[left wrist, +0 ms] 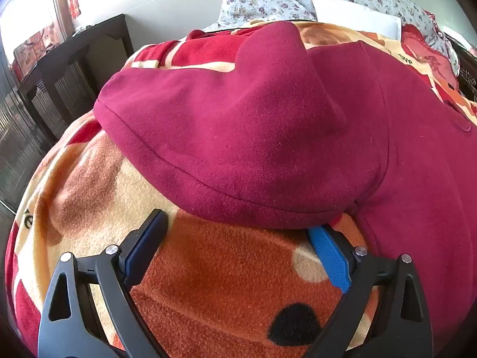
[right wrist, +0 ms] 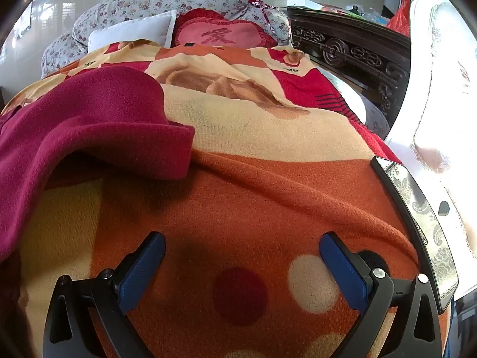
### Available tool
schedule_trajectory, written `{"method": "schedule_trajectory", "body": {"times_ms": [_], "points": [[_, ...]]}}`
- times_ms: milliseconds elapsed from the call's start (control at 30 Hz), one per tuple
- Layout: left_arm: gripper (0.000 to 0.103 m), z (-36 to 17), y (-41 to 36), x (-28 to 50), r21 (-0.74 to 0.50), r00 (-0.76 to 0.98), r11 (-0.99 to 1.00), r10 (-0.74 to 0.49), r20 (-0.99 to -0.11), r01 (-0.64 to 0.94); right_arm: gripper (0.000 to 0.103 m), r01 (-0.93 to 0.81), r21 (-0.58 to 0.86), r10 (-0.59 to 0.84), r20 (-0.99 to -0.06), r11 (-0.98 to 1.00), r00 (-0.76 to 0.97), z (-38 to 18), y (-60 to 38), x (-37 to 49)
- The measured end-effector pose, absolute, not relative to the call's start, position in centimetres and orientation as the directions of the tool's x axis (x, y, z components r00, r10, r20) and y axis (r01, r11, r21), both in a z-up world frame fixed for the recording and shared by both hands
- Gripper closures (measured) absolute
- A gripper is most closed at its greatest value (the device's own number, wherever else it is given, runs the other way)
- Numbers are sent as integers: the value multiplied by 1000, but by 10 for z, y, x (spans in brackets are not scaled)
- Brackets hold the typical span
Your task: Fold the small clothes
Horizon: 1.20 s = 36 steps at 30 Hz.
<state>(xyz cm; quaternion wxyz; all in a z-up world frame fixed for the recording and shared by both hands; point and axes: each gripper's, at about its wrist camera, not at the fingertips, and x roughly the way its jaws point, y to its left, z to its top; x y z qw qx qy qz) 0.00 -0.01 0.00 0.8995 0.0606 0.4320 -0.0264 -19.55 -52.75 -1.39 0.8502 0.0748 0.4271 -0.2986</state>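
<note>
**On the bed: reaching for the first fold**

On the orange patterned fleece blanket, the left gripper has fingers spread at the hem of the dark red fleece garment. The right gripper, spread and empty, hovers beside it. Next, probably, pinching the hem.

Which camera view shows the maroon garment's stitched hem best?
The left wrist view: the maroon garment fills the frame, its stitched hem curving just ahead of the open left gripper. The right wrist view catches only one sleeve at its left.
</note>
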Motion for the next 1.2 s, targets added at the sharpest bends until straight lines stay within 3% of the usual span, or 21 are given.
{"method": "schedule_trajectory", "body": {"times_ms": [633,900,1200], "points": [[8,1,0,1,89,618,992,14,-786,90,0,572,-128,-444,-771,810,457,-15,-528,-196],[9,26,1,-16,10,611,990,-81,-788,144,0,572,-129,-444,-771,810,456,-15,-527,-195],[9,67,-33,-63,60,659,980,-83,-748,192,0,572,-128,-445,-770,810,458,-14,-529,-197]]}}
